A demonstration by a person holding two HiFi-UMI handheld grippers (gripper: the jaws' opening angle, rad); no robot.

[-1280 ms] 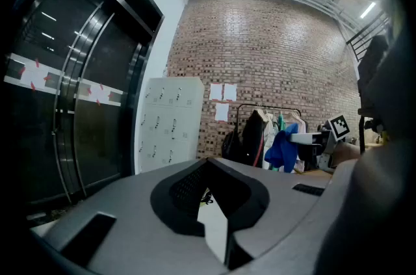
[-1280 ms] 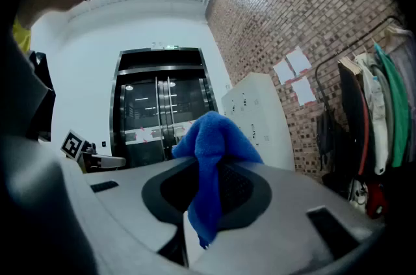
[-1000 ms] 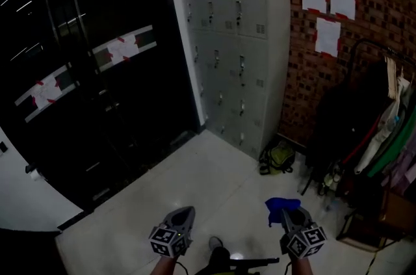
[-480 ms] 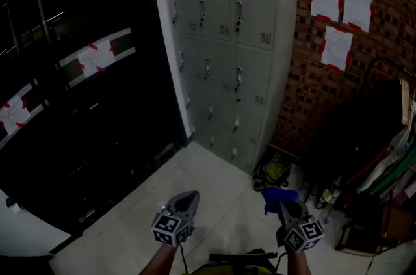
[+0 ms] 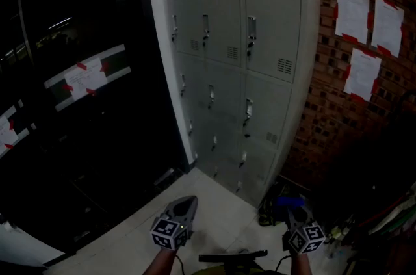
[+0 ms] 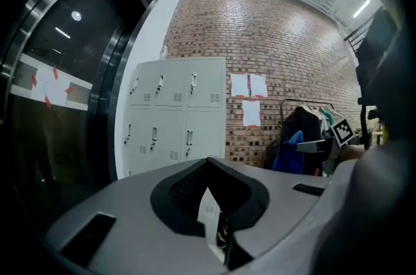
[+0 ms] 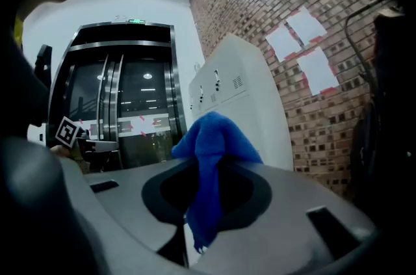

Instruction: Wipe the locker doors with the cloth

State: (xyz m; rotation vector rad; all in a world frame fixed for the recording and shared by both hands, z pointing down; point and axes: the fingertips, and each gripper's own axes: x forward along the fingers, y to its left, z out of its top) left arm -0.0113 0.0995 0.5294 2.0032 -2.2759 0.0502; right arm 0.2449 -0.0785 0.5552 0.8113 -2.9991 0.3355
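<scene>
Right gripper — jaws clamped on the blue cloth, which bunches above them and hangs down between them. Left gripper: jaws together, nothing in them. I hold both low over the pale tiled floor, well apart from the grey locker bank. The lockers stand against a brick wall carrying taped paper sheets — dark glass doors to their left.

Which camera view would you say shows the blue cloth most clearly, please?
The right gripper view: the blue cloth fills the centre, clamped in the right gripper, folds plainly visible. The head view shows only a small dim blue patch above that gripper. The left gripper view shows it small and distant at right.
</scene>
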